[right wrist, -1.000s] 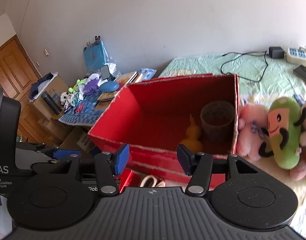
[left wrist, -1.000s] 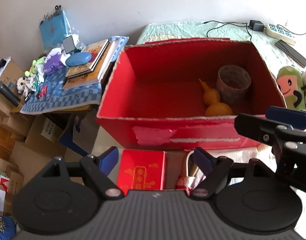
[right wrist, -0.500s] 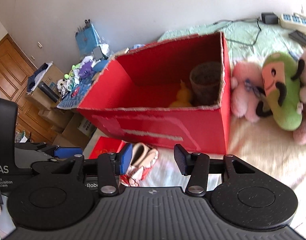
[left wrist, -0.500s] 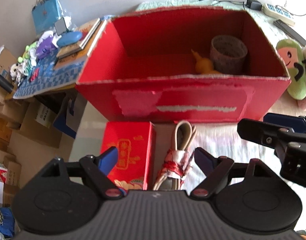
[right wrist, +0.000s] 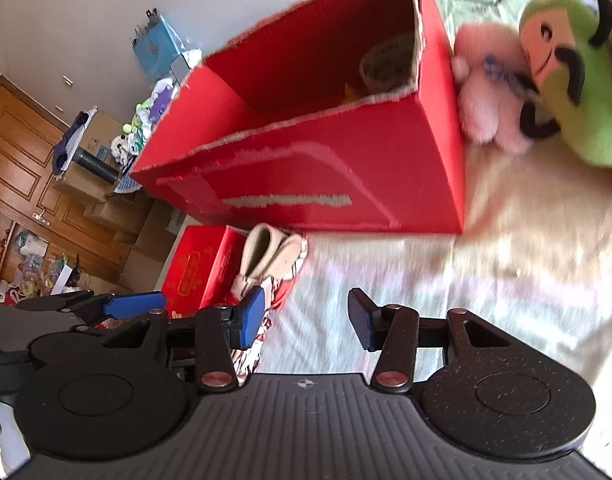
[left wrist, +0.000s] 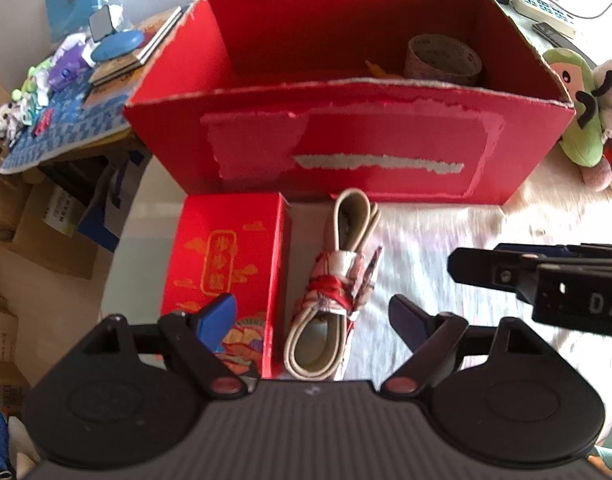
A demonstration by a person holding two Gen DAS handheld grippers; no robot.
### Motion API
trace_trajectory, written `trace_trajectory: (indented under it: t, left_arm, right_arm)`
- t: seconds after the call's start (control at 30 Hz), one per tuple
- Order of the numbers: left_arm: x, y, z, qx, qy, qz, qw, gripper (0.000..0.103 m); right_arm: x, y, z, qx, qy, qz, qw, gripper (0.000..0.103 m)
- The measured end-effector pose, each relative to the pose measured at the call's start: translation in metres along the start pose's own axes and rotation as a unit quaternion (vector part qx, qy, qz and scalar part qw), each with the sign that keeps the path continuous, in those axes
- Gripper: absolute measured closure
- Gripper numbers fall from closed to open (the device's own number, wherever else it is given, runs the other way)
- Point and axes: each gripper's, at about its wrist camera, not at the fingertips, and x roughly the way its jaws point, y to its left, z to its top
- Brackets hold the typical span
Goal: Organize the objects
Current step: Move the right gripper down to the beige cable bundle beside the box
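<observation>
Left tongs (left wrist: 313, 316) gape above the bundle (left wrist: 333, 300) lying on the bed beside the small box (left wrist: 226, 276). Right tongs (right wrist: 306, 318) gape too, empty. Big box (left wrist: 345, 152) hides what is perhaps a gourd.

We see bright daylight in both views, washing out the pale bedcover (right wrist: 505, 248) at right. Motion blur smears that cover and the plush toys (right wrist: 561, 72); fisheye bending curves the red box (left wrist: 345, 152) and darkens the corners.
</observation>
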Motion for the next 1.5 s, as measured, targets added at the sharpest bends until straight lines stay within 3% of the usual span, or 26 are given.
trace_trajectory:
  t: [0.47,0.6,0.8,0.93,1.5]
  left_arm:
    - [0.019,0.002,-0.003,0.031,0.012,-0.065,0.9974,0.018]
    - [0.021,0.004,-0.006,0.035,-0.001,-0.084,0.9959,0.016]
    - [0.019,0.007,-0.013,0.045,-0.007,-0.145,0.9884,0.018]
    - [0.020,0.006,-0.018,0.061,-0.014,-0.149,0.9868,0.019]
    - [0.026,0.023,-0.025,0.051,-0.026,-0.221,0.9737,0.016]
  right_arm:
    - [0.016,-0.010,0.008,0.046,0.053,0.020,0.997,0.053]
    - [0.019,-0.003,0.007,0.036,0.061,0.021,0.997,0.053]
    - [0.027,-0.001,0.009,0.044,0.068,0.020,0.997,0.053]
    - [0.030,-0.004,0.010,0.051,0.069,0.029,0.996,0.053]
    - [0.039,0.006,0.016,0.024,0.093,0.033,0.995,0.053]
